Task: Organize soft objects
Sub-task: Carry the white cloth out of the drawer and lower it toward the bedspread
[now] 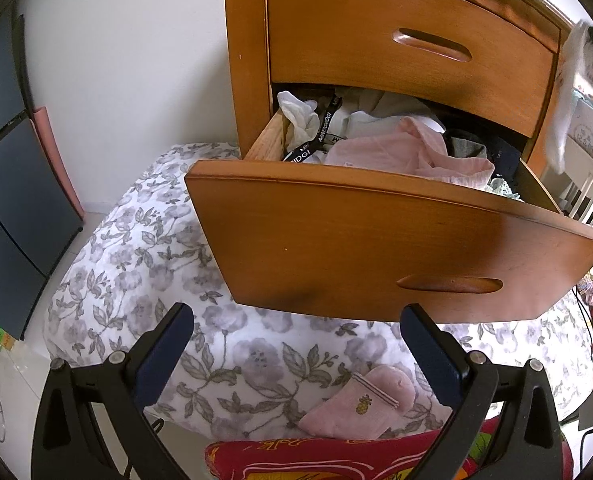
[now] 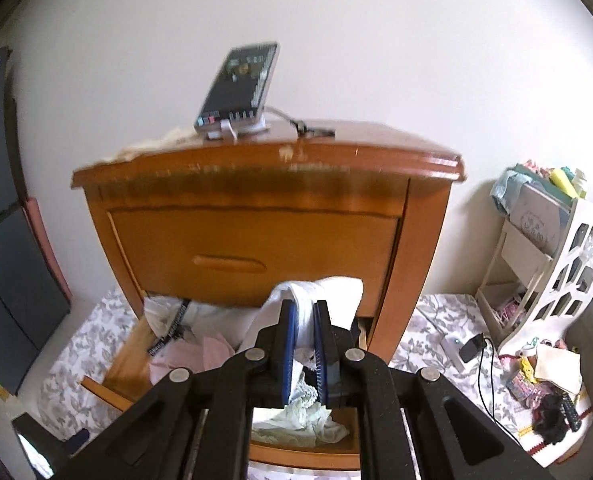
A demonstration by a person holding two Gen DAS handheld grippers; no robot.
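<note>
The lower drawer (image 1: 376, 240) of the wooden nightstand (image 2: 264, 184) is pulled well out toward the near side, which exposes its full interior from above and leaves clear access for removing and returning garments. The upper drawer (image 1: 408, 48) is closed. The right gripper (image 2: 305, 344) has its fingers (image 2: 290, 344) nearly closed, with only a narrow gap, and that gap is filled by a white garment (image 2: 316, 292); the cloth drapes over the fingertips on the far side and trails down behind them toward the drawer, so the piece is judged to be held clear of the pile for separate handling. A pale green lace-edged item (image 2: 296, 420) lies directly below this gripper at the near right end of the drawer. The left gripper (image 1: 296, 344) has its fingers (image 1: 168, 348) spread wide with nothing between them; it hangs in front of the drawer face, above the floral bedding (image 1: 136, 280), and is judged to be standing by. A folded pink sock (image 1: 360, 404) with a small pineapple motif lies on the bedding just near the left gripper, outside the drawer, apparently 1 item awaiting storage. Inside the drawer, a pink garment (image 1: 408, 152) sits loosely on top near the middle, with white cloth and a black lettered band (image 1: 320, 128) at the far left. A phone on a stand (image 2: 238, 88) occupies the nightstand top.
</note>
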